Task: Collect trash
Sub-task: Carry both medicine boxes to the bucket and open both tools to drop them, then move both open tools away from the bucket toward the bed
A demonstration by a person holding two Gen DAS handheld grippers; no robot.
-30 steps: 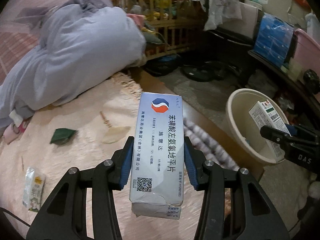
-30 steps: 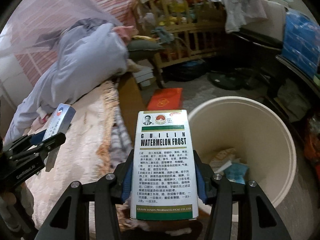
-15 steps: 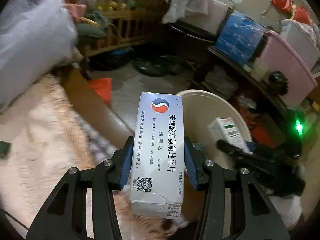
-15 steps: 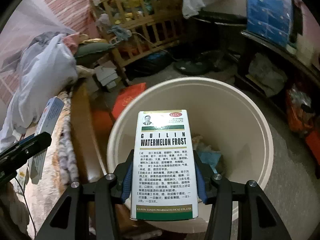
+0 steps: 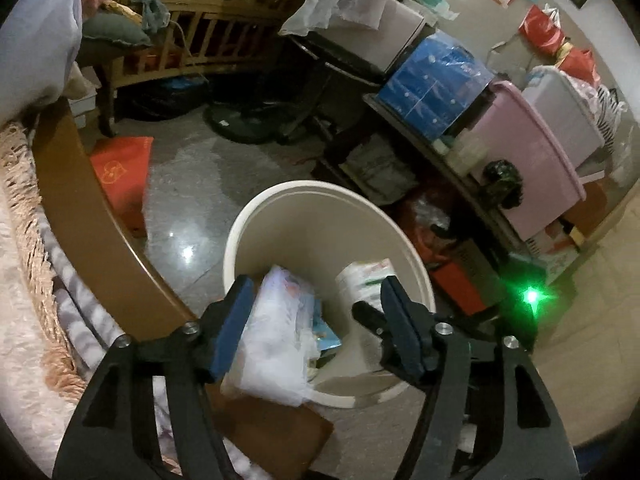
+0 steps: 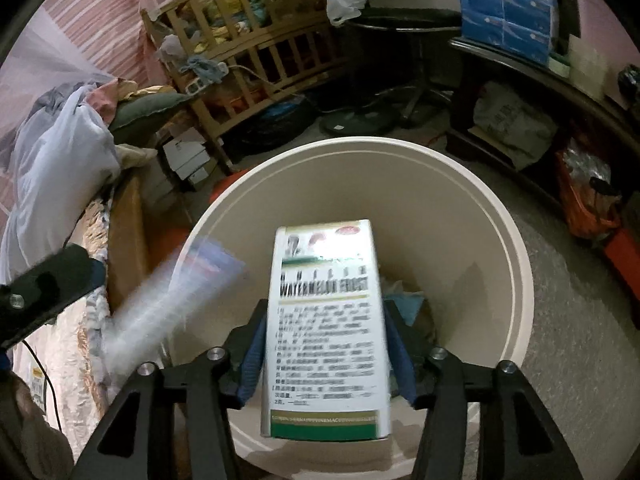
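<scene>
A cream round trash bin (image 5: 280, 200) stands on the floor beside the bed; it also fills the right wrist view (image 6: 516, 280). My left gripper (image 5: 316, 316) is open above the bin. The white-and-blue medicine box (image 5: 276, 328) is blurred, dropping from it toward the bin; it also shows as a blur in the right wrist view (image 6: 168, 300). My right gripper (image 6: 324, 344) is over the bin, its jaws spread a little from the Watermelon Frost box (image 6: 326, 328), which is blurred and slipping down. Trash lies at the bin's bottom.
The bed's wooden edge (image 5: 80, 216) and fringed blanket (image 5: 24, 280) lie left of the bin. A red bag (image 5: 124, 168) lies on the floor. A wooden crib (image 6: 248, 52), a pink tub (image 5: 532, 160) and blue packs (image 5: 436, 84) crowd the far side.
Both grippers moved from the bed to over the bin. The left gripper opened and let its box go. The right jaws loosened and the Watermelon Frost box began to slip.
</scene>
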